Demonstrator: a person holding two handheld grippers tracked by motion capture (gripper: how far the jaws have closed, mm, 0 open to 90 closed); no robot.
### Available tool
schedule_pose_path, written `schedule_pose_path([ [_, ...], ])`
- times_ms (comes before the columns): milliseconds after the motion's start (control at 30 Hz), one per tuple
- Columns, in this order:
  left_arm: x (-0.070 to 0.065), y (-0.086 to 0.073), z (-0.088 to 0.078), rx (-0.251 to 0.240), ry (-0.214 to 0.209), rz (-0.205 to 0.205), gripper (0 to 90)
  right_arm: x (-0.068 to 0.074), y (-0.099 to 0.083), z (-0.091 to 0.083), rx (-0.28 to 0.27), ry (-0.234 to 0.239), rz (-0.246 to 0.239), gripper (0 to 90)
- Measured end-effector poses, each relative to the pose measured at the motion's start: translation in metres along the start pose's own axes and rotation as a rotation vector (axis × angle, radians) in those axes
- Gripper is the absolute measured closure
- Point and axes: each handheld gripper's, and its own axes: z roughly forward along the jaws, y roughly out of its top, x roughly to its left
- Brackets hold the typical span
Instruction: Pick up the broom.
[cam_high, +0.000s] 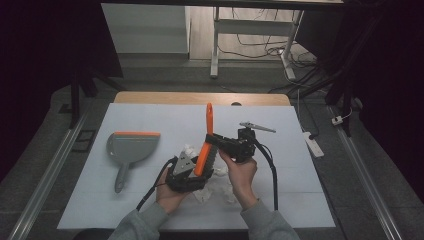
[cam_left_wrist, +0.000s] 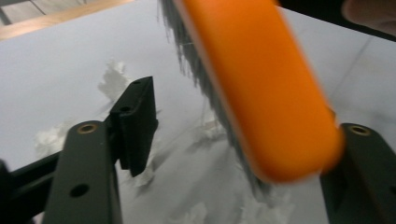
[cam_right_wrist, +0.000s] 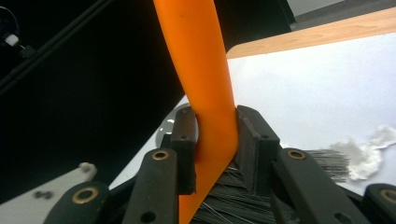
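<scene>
R fingers: R gripper (cam_right_wrist: 215, 140) pinches the brush (cam_right_wrist: 205, 84) at the neck, where the orange handle widens into the head; both pads (cam_right_wrist: 186, 140) flat on the plastic, one each side.
L fingers: L gripper (cam_left_wrist: 233, 140) jaws spread, not pressing. Brush head (cam_left_wrist: 261, 93) sits between them, nearer one jaw, poss. touching it, can't tell (blur). Other pad (cam_left_wrist: 135, 121) well off the head, bare.
Brush: orange back, dark bristles (cam_right_wrist: 233, 198). In high view the handle (cam_high: 209, 117) sticks up and away from the person, head (cam_high: 205, 157) slopes down toward the L gripper (cam_high: 186, 170). Held above the sheet, not lying on it.
R gripper, high view: (cam_high: 225, 145) level-ish, pointing left at the brush; hand (cam_high: 240, 172) wraps its body from below, cable loops back to the table edge.
L gripper, high view: grey 3-cornered plate on top, hand (cam_high: 170, 192) under it, just below the brush head.
Scraps: white crumpled paper bits (cam_high: 207, 192) on the sheet under and round both grippers; more seen past the L jaws (cam_left_wrist: 114, 77) and beside the bristles (cam_right_wrist: 369, 156).
Dustpan: grey w/ orange lip (cam_high: 131, 147), flat on the sheet, left of the hands, well apart, handle toward the person.
Table: white sheet (cam_high: 150, 117) over a wood top; wood strip shows at the far edge.
</scene>
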Motion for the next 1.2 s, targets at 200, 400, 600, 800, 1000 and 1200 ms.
schedule_pose_path([
  [200,-0.001,-0.004,-0.004,-0.072,0.045,0.019,51.3,0.004,-0.006,-0.001,-0.069,0.025,0.047,69.9],
  [400,-0.003,-0.004,-0.006,-0.095,0.072,0.05,73.3,0.003,-0.009,-0.001,-0.084,0.031,0.064,70.0],
  [600,0.011,-0.004,-0.01,-0.079,0.061,0.006,80.3,0.0,-0.012,-0.001,-0.086,0.035,0.078,69.8],
  [800,0.016,0.0,-0.015,-0.055,0.029,0.02,80.5,0.002,-0.011,-0.003,-0.087,0.043,0.071,69.3],
  [1000,0.028,0.003,-0.02,-0.034,-0.007,-0.001,80.6,0.006,-0.009,-0.002,-0.064,0.003,-0.004,54.8],
  [1200,0.057,0.008,-0.039,0.019,-0.042,-0.038,80.5,0.013,-0.002,-0.018,-0.008,-0.06,-0.191,37.1],
])
